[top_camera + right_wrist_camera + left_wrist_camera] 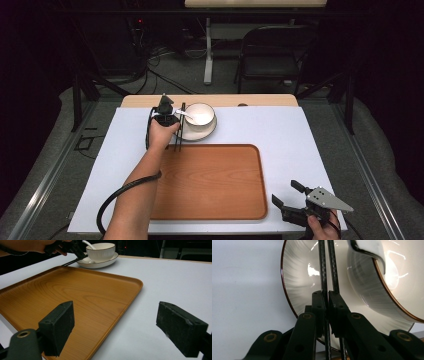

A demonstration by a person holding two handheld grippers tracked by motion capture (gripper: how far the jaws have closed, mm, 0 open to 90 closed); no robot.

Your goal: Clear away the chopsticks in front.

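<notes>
My left gripper (178, 123) is shut on a pair of black chopsticks (180, 131) at the left rim of a white plate (210, 131). The chopsticks (323, 270) run straight up between the closed jaws and across the plate (297, 285). A white bowl (201, 113) with a brown rim stands on the plate and holds a white spoon (185, 115). My right gripper (287, 194) is open with nothing between its jaws. It hovers over the white mat just right of the wooden tray (210, 180), near the table's front edge. In the right gripper view the bowl (101, 252) is far off.
The wooden tray (62, 295) lies bare in the middle of the white mat (280, 130). A black folding chair (272, 55) and floor cables (160, 75) are beyond the table's far edge.
</notes>
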